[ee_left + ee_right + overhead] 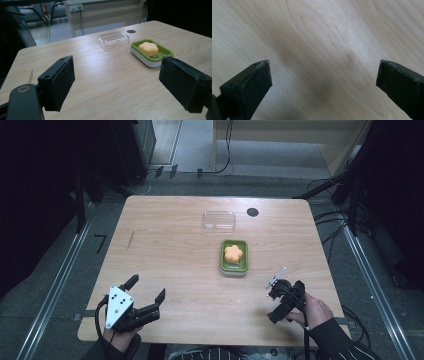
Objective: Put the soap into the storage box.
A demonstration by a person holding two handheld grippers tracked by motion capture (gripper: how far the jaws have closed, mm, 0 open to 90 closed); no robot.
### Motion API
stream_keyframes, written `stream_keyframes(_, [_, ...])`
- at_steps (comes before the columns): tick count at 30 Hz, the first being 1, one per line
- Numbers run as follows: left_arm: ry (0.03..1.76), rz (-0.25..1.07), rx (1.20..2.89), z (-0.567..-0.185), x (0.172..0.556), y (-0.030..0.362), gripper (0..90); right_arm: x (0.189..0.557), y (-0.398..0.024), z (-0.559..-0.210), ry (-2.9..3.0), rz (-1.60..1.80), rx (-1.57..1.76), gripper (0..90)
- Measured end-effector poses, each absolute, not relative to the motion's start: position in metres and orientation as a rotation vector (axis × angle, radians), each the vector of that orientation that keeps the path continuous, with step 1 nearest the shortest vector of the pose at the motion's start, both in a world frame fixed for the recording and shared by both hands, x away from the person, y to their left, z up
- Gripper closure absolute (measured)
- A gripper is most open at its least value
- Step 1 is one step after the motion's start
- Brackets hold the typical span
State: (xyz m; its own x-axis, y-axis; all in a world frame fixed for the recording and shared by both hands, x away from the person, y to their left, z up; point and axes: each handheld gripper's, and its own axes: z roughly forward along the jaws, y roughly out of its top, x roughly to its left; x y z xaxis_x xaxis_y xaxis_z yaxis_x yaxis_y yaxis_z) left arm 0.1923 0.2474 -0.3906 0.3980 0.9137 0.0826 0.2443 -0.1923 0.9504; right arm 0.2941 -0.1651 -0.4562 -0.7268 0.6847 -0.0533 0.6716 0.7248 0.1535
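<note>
Wood-grain tabletop (170, 260) carries everything you need, with dark floor and cables around it. Start from the orange flower-shaped soap (233, 253): it sits in the green soap dish (234, 266), which lies right of the table's centre, its long axis running from your near edge toward the far edge. Just beyond it, toward the far edge, the clear plastic lid (219, 219) rests flat on the wood, apart from the dish, and a small dark round spot (252, 212) marks the surface near the far edge to the lid's right.

Your right gripper (276, 289) is at the near right corner, jaws spread and holding nothing — in the right gripper view it looks down at bare wood. The dish lies ahead of it and a little to its left, near enough that this is the closer hand. Your left gripper (146, 289) hovers at the near left corner, also released and empty; in the left gripper view the dish (151, 56) and lid (113, 40) show ahead and to its right, well apart from its jaws.

So the coming move likely turns on this — reaching forward and inward, with the right hand having the shorter path to the dish and the lid lying past it.
</note>
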Motion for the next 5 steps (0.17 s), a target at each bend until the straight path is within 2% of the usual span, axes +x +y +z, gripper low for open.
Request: stream_keyframes(5, [1.027, 0.856, 1.685, -0.3904, 0.1929, 0.2467, 13.7, 0.2910, -0.1665, -0.4600, 2.829, 0.169, 1.113, 1.8])
